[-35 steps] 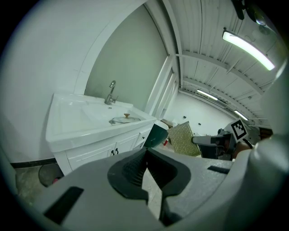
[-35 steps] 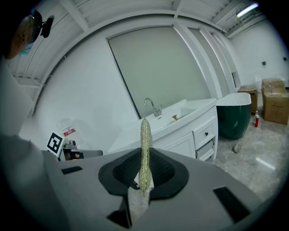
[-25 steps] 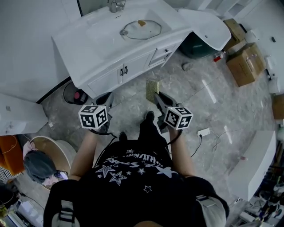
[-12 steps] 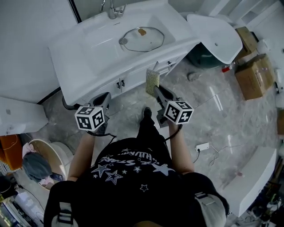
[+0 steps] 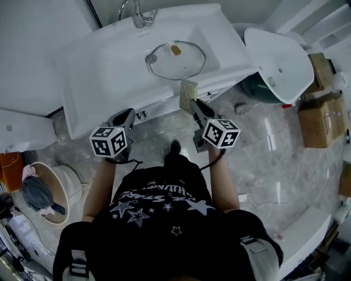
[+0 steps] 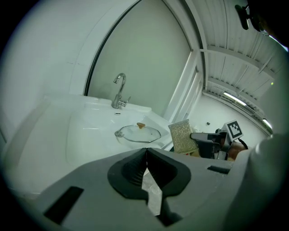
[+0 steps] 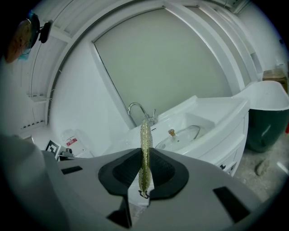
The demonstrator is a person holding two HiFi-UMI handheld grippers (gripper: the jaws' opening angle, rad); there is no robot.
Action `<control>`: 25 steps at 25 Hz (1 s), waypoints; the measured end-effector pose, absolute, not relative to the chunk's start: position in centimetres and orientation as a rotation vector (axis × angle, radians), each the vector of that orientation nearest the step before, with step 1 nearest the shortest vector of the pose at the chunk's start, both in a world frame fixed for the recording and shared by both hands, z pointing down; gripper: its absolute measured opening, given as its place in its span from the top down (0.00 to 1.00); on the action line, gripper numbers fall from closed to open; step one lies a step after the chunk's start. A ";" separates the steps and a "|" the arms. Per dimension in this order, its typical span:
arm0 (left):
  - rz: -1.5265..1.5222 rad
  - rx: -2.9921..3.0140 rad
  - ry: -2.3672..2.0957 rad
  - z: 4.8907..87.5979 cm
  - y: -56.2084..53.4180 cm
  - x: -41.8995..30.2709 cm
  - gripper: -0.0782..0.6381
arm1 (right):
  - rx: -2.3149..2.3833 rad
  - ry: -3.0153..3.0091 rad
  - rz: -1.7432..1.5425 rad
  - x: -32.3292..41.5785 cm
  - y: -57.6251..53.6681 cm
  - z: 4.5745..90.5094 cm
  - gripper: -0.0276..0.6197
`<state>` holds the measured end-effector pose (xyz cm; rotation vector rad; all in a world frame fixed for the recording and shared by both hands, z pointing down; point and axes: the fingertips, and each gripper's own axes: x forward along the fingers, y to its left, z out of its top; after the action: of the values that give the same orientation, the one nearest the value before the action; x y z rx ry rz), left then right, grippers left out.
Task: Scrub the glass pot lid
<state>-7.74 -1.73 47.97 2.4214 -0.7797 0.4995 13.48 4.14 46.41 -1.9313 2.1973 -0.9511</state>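
- Lid (image 5: 176,59) lies flat in the sink (image 5: 104,60) basin, knob up, just near-side of the tap (image 5: 140,12).
- Right tongs (image 5: 193,105) are clamped on a scrub pad (image 5: 188,95). The pad stands upright, shows edge-on in the right gripper view, and sticks out past the tips.
- Left tongs (image 5: 125,117) are pressed together with nothing between them.
- Both tongs hang at the near edge of the sink unit, over the floor. The pad is close to the rim but well apart from the glass.
- Progress: my read is approach stage only.
  - Done: the pad is in hand.
  - Not done: no contact with the lid, no scrubbing.
  - I can't make out any water or suds in the basin.
- Left to do, as I judge it:
  - Carry the pad far over the rim and down onto the glass.
  - Probably pin the lid with the left tongs at the rim or knob.
  - Work the pad across the surface.
- Risk: the lid sits loose on a smooth basin. It would likely slide or rock if pressed without a hold.
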 end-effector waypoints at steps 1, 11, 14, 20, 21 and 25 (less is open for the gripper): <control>0.499 2.412 -0.803 48.0 -2.2 -7.2 0.88 | -1.911 2.217 -0.956 14.1 3.5 46.5 0.87; 0.449 2.347 -0.935 48.0 -4.2 -2.0 0.88 | -1.807 2.301 -0.955 20.6 -0.2 46.4 0.87; 0.444 2.330 -0.956 48.0 -4.6 -1.5 0.88 | -1.795 2.301 -0.969 21.4 -0.8 46.7 0.87; 0.452 2.320 -0.974 47.9 -6.0 -1.8 0.88 | -1.788 2.301 -0.997 21.5 -2.4 47.3 0.87; 0.452 2.321 -0.972 47.9 -6.4 -1.8 0.88 | -1.793 2.299 -0.999 21.5 -2.7 47.3 0.87; 0.437 2.317 -0.968 47.9 -8.8 -1.8 0.88 | -1.823 2.309 -0.994 21.8 -4.4 46.8 0.87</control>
<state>-1.82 -8.78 47.94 2.3168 -0.9680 0.4365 21.85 -4.37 46.84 -1.8231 2.3092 -0.9944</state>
